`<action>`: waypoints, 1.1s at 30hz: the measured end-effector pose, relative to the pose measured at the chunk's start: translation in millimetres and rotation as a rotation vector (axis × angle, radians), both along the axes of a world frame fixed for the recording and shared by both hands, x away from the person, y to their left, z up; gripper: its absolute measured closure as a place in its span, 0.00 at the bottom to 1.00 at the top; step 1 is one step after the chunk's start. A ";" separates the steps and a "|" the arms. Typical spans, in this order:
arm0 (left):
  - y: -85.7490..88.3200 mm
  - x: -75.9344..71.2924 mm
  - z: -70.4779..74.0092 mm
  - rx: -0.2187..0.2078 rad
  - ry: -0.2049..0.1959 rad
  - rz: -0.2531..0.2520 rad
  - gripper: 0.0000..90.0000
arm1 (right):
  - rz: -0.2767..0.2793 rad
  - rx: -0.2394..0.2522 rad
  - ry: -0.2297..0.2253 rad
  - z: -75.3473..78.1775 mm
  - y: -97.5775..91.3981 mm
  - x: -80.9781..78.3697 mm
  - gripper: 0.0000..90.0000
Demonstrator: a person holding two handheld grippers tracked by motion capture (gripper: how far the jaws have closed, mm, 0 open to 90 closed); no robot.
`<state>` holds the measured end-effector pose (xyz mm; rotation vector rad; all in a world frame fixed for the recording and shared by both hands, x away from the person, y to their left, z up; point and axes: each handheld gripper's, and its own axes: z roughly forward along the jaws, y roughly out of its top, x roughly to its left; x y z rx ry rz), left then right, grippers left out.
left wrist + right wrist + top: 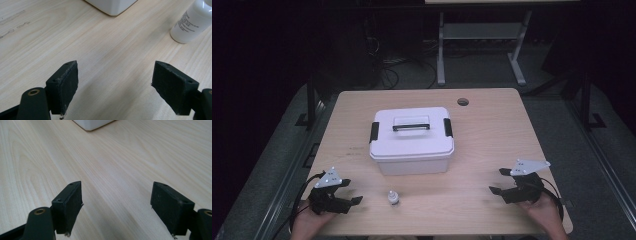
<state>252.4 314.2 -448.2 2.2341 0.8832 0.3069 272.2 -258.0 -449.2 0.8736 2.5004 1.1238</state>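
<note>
- table [492, 145]: pale wood grain, light beige
- box [412, 150]: white, black side latches, black-edged handle on the lid
- small bottle [393, 199]: white, fine grey print on label
- left tool [346, 191], right tool [497, 181]: black, grey top plates

Small white bottle [191, 23] carried printed label, grey lines of text too small and blurred to read. No other writing legible.

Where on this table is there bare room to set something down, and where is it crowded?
Bare wood lies left and right of the white lidded box, out to the table's edges, and between the small white bottle and the right gripper. Tightest is the near left, where the left gripper, bottle and box front sit close together.
</note>
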 end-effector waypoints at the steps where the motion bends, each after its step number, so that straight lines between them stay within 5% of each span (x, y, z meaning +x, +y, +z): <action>1: 0.3 0.6 -0.2 0.001 0.002 -0.002 0.23 | 0.004 -0.004 0.000 3.9 1.3 0.5 0.26; 10: -1.3 -0.9 -1.9 0.012 0.007 -0.019 0.22 | 0.043 -0.012 0.008 20.4 5.8 7.7 0.26; 33: 4.0 -0.4 2.2 -0.025 -0.015 -0.025 0.22 | 0.223 -0.099 0.010 101.7 45.3 53.3 0.23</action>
